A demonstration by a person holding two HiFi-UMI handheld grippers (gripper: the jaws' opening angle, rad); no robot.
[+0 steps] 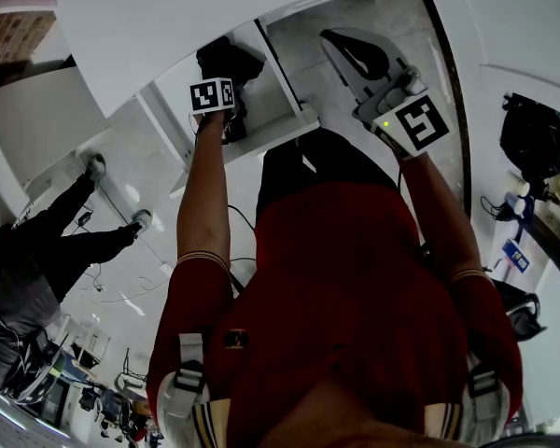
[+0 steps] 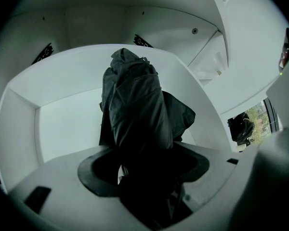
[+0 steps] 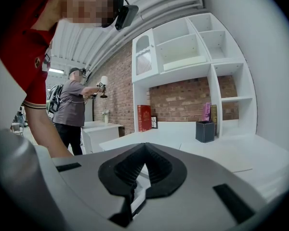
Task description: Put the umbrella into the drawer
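A black folded umbrella [image 2: 135, 100] stands tilted inside the open white drawer [image 2: 24, 129], its lower end between my left gripper's [image 2: 144, 154] jaws. Those jaws stand wide, and a gap shows between the left pad and the fabric. In the head view the left gripper [image 1: 219, 105] points steeply down into the drawer [image 1: 280, 124], where the umbrella [image 1: 226, 63] lies. My right gripper [image 1: 341, 45] hovers to the right of the drawer, over the floor. Its pads [image 3: 156, 170] meet at the tips with nothing between them.
The drawer sticks out of a white cabinet [image 1: 121, 26]. The right gripper view looks across a white desk to a shelf unit [image 3: 197, 57] with a red book [image 3: 144, 118] and a black box [image 3: 205, 131]. Another person [image 3: 72, 109] stands at left. A black bag [image 1: 534, 138] sits at far right.
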